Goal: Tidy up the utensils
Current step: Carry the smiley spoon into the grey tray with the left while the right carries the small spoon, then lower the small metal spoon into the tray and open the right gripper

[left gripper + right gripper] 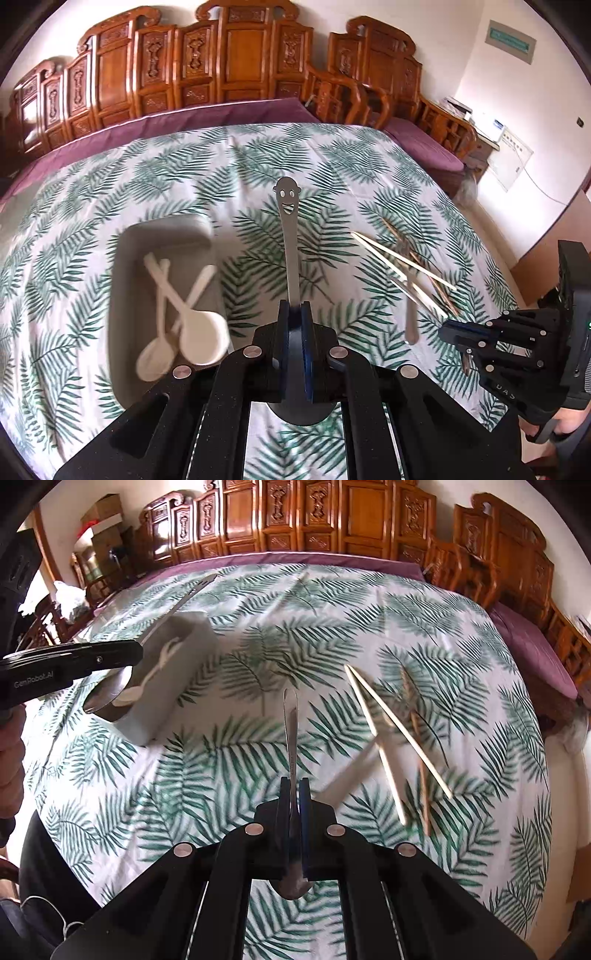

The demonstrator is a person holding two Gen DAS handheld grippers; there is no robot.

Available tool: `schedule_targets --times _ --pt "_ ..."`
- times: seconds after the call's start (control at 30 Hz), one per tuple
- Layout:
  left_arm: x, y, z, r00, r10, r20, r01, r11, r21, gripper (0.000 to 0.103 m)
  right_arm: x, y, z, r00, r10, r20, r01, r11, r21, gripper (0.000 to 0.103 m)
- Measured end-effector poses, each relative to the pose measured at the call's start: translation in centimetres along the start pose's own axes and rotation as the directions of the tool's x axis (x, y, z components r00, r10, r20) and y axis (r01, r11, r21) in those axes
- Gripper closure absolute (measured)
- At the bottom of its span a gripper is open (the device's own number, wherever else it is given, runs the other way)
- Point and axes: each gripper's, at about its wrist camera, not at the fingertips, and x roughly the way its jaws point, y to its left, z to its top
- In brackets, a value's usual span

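Keep both fingers clamped, left gripper (294,314) on smiley spoon (289,225), right gripper (294,790) on plain spoon (291,731), above bed centre; lower bowls-first into grey tray (127,258) beside white spoons (192,328).

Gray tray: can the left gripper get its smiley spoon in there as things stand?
Probably yes. The left gripper is shut on the smiley spoon, and the gray tray lies open-topped just to its left, holding only white spoons. Nothing stands between them.
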Motion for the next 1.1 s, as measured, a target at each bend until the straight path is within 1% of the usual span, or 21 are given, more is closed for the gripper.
schedule_targets --times 0.3,0.57,0.97,1.1 --pt "-0.5 5.3 -0.6 0.999 0.038 -0.003 -0.038 0.997 -0.073 0.098 0.3 3.8 2.8 0.999 0.036 0.022 -0.034 0.998 -0.057 0.097" --pt "1.3 9.2 -1.2 0.999 0.036 -0.041 -0.041 0.991 -0.13 0.098 0.8 5.8 5.0 0.998 0.049 0.028 -0.046 0.995 -0.084 0.097" --pt "3.1 11.7 -1.2 0.997 0.027 -0.069 -0.038 0.986 -0.161 0.098 1.6 7.8 7.3 0.998 0.055 0.029 -0.051 0.992 -0.117 0.097" --pt "2.5 12.0 -1.0 0.999 0.013 -0.045 -0.02 0.987 -0.162 0.098 1.9 8.6 7.8 0.998 0.059 0.027 -0.055 0.99 -0.127 0.097"
